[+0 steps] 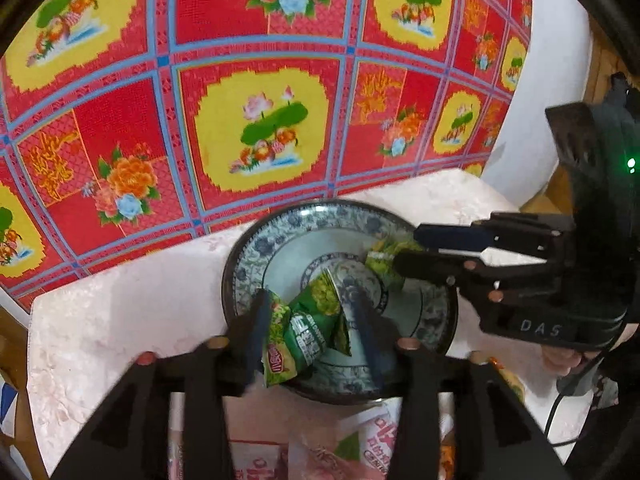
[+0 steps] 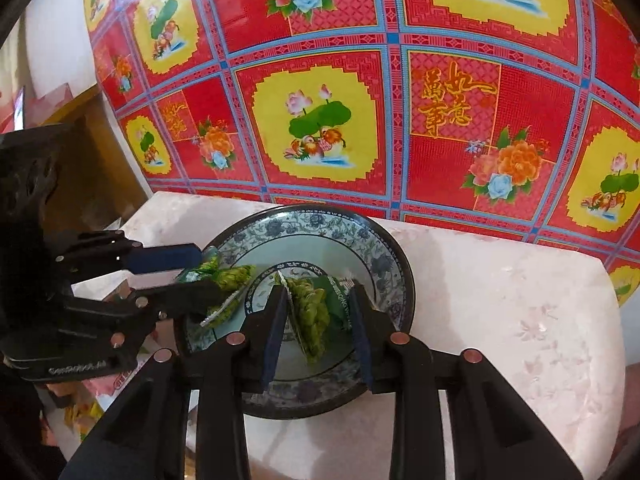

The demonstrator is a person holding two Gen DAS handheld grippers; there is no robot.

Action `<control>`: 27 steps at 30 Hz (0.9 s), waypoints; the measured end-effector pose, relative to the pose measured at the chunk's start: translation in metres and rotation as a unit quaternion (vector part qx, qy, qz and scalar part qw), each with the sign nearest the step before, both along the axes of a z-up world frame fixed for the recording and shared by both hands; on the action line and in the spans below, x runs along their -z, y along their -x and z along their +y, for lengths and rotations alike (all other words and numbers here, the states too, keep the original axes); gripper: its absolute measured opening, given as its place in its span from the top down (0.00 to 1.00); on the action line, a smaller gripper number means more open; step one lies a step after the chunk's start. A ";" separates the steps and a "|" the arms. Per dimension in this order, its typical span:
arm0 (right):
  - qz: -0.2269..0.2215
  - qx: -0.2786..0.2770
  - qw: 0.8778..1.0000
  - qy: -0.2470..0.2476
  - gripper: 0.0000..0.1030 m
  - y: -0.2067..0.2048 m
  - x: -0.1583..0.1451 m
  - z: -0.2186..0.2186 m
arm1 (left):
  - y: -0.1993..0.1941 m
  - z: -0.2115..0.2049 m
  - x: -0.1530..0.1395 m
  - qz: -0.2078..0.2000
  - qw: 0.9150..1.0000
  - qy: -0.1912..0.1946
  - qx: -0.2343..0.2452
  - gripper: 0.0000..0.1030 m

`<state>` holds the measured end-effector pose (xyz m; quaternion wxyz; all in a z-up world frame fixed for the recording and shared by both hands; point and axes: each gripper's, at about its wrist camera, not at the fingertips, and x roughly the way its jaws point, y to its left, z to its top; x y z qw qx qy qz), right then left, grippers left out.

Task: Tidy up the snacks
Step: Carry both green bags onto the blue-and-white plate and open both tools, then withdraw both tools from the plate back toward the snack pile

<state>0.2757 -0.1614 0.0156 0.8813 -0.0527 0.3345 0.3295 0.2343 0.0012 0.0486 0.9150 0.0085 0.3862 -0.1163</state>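
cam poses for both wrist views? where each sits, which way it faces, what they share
Left wrist: sits behind the left gripper, tilted down at the blue-patterned plate; own fingers flank a green snack packet; right gripper enters from the right.
Right wrist: behind the right gripper, tilted down at the plate; own fingers flank a second green packet; left gripper enters from the left.
Shared: plate, both packets, pale tabletop, red floral backdrop.

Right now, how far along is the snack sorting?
Both green snack packets are over the blue-and-white plate: one between the left gripper's parted fingers, one between the right gripper's. Still left: more snack bags lie beside the plate.
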 end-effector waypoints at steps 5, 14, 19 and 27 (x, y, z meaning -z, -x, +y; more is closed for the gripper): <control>-0.015 0.008 1.000 -0.025 0.48 0.004 -0.009 -0.006 | 0.014 0.006 -0.017 -0.053 0.999 0.004 -0.009 0.34; -0.043 -0.006 0.998 -0.049 0.29 0.031 -0.030 -0.016 | 0.040 0.028 -0.043 -0.075 0.994 0.053 -0.064 0.34; -0.054 -0.008 0.998 -0.034 0.29 0.057 -0.034 -0.021 | 0.067 0.035 -0.052 -0.070 0.993 0.049 -0.083 0.34; -0.063 -0.014 0.998 -0.026 0.29 0.103 -0.033 -0.032 | 0.114 0.030 -0.050 -0.067 0.995 0.014 -0.077 0.34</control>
